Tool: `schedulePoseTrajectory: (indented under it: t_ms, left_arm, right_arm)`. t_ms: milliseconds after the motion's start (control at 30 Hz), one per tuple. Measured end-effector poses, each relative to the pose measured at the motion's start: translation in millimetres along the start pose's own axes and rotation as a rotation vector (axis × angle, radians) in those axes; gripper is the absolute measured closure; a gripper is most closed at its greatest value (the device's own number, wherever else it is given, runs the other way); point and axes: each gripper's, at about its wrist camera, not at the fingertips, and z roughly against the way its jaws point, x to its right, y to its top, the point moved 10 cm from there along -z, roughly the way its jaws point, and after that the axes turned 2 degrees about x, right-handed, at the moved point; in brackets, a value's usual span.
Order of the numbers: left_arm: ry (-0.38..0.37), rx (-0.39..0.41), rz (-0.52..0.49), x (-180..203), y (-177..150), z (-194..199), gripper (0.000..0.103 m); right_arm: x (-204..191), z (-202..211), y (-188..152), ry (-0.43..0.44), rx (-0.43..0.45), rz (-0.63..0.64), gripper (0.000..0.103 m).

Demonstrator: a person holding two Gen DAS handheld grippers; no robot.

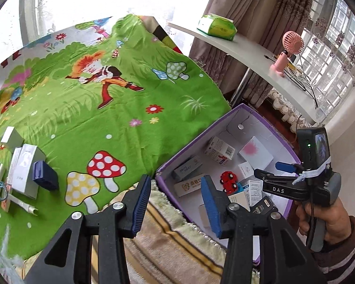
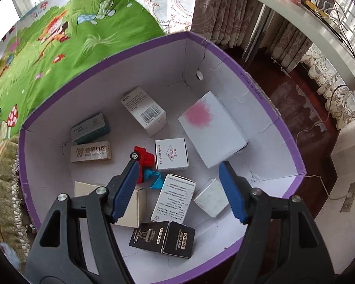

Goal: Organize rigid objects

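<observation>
Left wrist view: the left gripper (image 1: 175, 201) hangs with jaws apart and empty, over the edge of the purple box (image 1: 282, 139); more small boxes (image 1: 27, 165) lie on the green bedspread (image 1: 120, 118), apparently a bed. Right wrist view: the right gripper (image 2: 177, 187), jaws spread and empty, hovers above cartons and a red toy car (image 2: 145, 157) inside the purple box (image 2: 260, 87).

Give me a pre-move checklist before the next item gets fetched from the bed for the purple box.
1. Right gripper empty, jaws apart over the purple box: ok.
2. Left gripper empty and open: ok.
3. Items still waiting on the green bedspread, such as the dark blue box: ok.
4. Free floor space in the purple box: ok, bare patch near the far wall.
5. Black DORMI box lying settled inside: ok.
6. Red toy car upright: not ok, tipped on its side.
</observation>
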Motion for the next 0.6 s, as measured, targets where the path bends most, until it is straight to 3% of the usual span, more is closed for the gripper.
schedulePoseTrajectory:
  t_ms: [133,333,600]
  left_arm:
    - [0.037,0.055,0.048,-38.3,-9.7,28.2,0.057]
    - [0.070,0.130,0.135,-88.7,-23.7,59.9,0.057]
    - [-0.013,0.136,0.231,-108.6,-32.5,55.3,0.057]
  right_arm:
    - [-15.1,-20.0,-5.6,-0.020,-0.059,0.064,0.030]
    - [-25.8,-37.7,-5.1,-0.179,-0.066,0.250,0.030]
    - [-39.6,-45.8,-5.5,-0.208,-0.099,0.351,0.032]
